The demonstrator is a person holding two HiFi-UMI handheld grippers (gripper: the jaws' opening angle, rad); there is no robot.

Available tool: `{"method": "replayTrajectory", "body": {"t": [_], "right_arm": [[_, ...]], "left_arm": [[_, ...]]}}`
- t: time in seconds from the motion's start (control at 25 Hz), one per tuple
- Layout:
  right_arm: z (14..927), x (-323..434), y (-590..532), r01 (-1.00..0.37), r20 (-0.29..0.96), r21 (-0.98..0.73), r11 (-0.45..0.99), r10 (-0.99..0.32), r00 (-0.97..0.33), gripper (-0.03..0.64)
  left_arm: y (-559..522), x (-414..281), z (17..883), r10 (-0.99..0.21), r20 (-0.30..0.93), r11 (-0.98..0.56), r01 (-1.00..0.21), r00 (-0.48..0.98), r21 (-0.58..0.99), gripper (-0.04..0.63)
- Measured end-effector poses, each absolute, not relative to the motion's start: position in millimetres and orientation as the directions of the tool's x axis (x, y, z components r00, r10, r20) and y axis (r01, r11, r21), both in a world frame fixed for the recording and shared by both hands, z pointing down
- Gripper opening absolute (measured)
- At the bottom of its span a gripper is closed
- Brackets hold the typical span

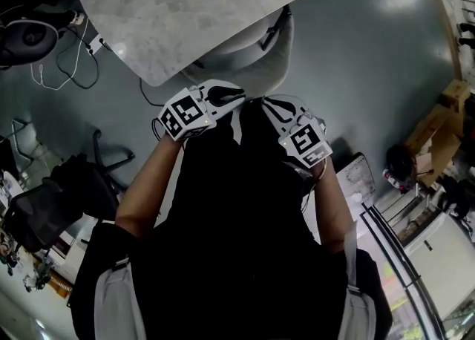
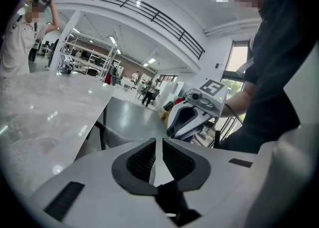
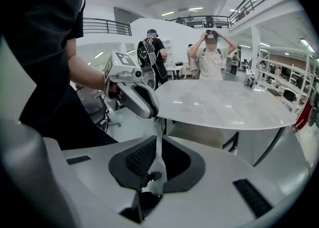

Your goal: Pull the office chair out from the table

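Observation:
A pale grey office chair [image 1: 261, 55] is tucked under the near edge of the marble table [image 1: 185, 12]. It also shows as a grey back below the tabletop in the left gripper view [image 2: 110, 138] and the right gripper view [image 3: 199, 135]. My left gripper [image 1: 239, 94] hangs just short of the chair back, its jaws ajar by a thin gap [image 2: 158, 141] with nothing between them. Beside it, my right gripper [image 1: 267, 101] is shut and empty [image 3: 158, 138]. Neither touches the chair as far as I can see. Each gripper appears in the other's view: right gripper [image 2: 188, 117], left gripper [image 3: 138, 98].
Black office chairs [image 1: 52, 201] stand at the left, with cables [image 1: 63, 64] on the floor by the table. Boxes [image 1: 438, 127] and a railing [image 1: 401, 257] lie at the right. People stand beyond the table [image 3: 212, 57], one at its far side [image 2: 20, 28].

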State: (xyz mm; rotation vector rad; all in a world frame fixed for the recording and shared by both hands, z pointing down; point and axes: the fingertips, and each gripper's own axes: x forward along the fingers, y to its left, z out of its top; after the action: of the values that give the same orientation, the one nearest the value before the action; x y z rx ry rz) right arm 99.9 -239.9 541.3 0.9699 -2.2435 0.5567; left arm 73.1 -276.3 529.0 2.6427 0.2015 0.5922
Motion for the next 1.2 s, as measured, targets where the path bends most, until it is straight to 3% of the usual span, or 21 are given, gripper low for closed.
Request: {"method": "replayTrajectory", "body": {"t": [0.16, 0.36, 0.68, 1.2], "right_arm": [[551, 106, -249, -0.696, 0.681, -0.125, 0.707, -0.449, -0.579, 0.036], [564, 108, -257, -0.618, 0.687, -0.098, 0.780, -0.396, -0.609, 0.114], [596, 105, -253, -0.390, 0.780, 0.003, 0.921, -0.246, -0.575, 0.178], [634, 97, -250, -0.189, 0.860, 0.094, 0.977, -0.175, -0.479, 0.207]], "left_arm": [[-272, 79, 547, 0.219, 0.442, -0.920, 0.034, 0.870, 0.390, 0.082], [-268, 86, 562, 0.202, 0.525, -0.946, 0.026, 0.827, 0.323, 0.126], [-257, 96, 592, 0.132, 0.743, -0.990, 0.120, 0.657, 0.070, 0.152], [-244, 85, 644, 0.055, 0.894, -0.991, 0.136, 0.444, -0.007, 0.170]]}}
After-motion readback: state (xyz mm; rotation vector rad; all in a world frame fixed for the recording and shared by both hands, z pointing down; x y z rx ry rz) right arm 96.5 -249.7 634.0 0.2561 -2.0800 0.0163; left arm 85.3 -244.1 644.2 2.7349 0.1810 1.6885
